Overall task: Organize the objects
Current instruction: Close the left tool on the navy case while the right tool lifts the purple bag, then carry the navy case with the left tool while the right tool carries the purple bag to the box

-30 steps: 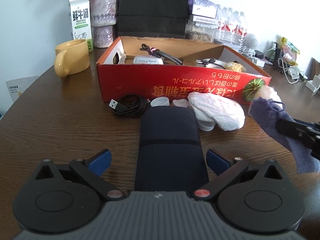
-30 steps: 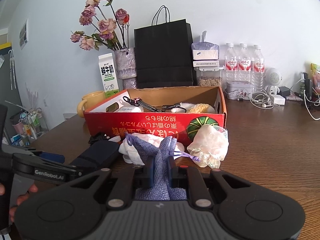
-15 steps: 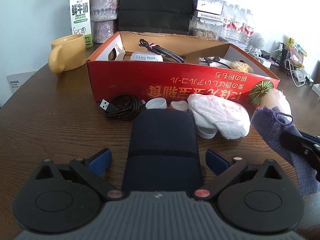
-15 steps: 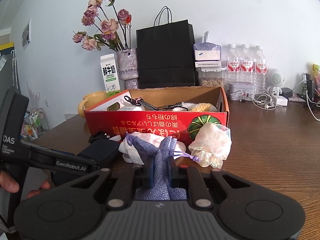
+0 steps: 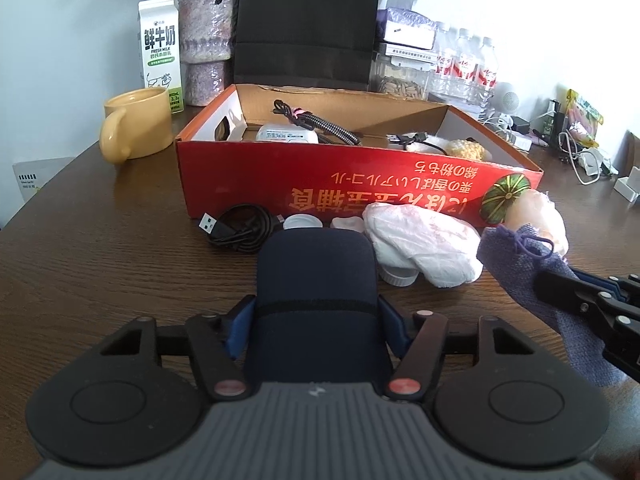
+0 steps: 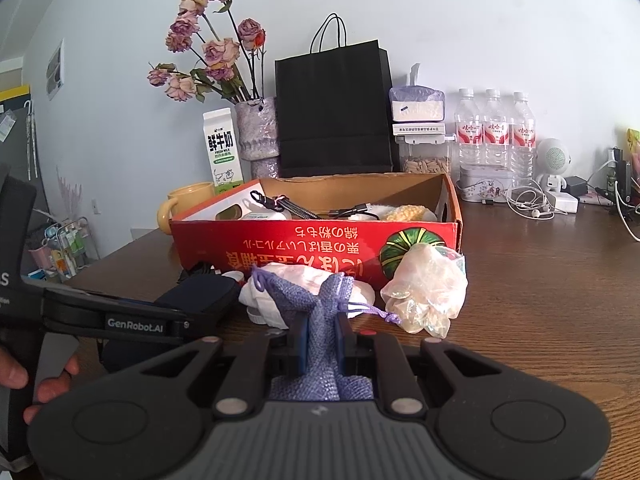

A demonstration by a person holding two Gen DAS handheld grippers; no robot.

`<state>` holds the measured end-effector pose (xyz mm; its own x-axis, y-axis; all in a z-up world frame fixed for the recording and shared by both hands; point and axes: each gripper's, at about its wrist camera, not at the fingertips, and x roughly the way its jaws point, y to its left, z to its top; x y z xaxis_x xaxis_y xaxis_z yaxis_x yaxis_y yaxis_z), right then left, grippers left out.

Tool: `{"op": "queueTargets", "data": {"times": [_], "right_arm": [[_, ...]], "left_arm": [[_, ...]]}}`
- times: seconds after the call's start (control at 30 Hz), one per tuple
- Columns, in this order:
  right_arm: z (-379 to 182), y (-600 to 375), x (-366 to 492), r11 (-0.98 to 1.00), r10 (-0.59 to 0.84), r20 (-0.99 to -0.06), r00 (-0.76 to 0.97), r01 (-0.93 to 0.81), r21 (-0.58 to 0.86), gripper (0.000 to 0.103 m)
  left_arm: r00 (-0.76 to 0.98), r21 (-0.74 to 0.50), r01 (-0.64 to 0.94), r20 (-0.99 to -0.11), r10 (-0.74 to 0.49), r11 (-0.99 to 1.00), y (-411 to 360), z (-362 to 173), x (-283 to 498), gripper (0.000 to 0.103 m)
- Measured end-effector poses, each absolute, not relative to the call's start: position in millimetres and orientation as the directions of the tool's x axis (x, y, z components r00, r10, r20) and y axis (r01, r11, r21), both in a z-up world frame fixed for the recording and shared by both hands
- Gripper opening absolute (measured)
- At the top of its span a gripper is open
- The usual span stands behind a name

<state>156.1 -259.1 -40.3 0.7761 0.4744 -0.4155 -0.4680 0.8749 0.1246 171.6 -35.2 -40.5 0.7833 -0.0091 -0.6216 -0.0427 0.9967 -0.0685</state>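
Observation:
A dark blue zip case (image 5: 316, 272) lies on the wooden table in front of the red cardboard box (image 5: 360, 184). My left gripper (image 5: 316, 320) straddles its near end; the jaws are closing and the blue pads (image 5: 236, 332) touch the case's sides. In the right wrist view the case (image 6: 200, 296) pokes out past the left gripper's arm. My right gripper (image 6: 322, 336) is shut on a purple knitted drawstring pouch (image 6: 320, 300) and holds it above the table. The pouch (image 5: 516, 252) also shows at the right of the left wrist view.
A black USB cable (image 5: 240, 228), white caps (image 5: 302, 222), a crumpled white bag (image 5: 424, 248) and a shiny plastic bag (image 6: 428, 288) lie before the box. A yellow mug (image 5: 136, 128), milk carton (image 5: 160, 48), black paper bag (image 6: 336, 108) and water bottles (image 6: 496, 132) stand behind.
The left jaws have closed in from wide apart onto the sides of the dark blue case. The right gripper and its pouch have stayed where they were.

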Motion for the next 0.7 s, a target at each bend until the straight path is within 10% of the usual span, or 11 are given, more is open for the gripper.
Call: {"op": "queueTargets", "data": {"times": [0.7], "right_arm": [[-6.9, -247.6, 157.4, 0.868, 0.482, -0.351, 0.803, -0.492, 0.066, 0.012]], "left_arm": [[0.871, -0.074, 0.011, -0.49, -0.046, 0.997, -38.1, 12.8, 156.4, 0.063]]}}
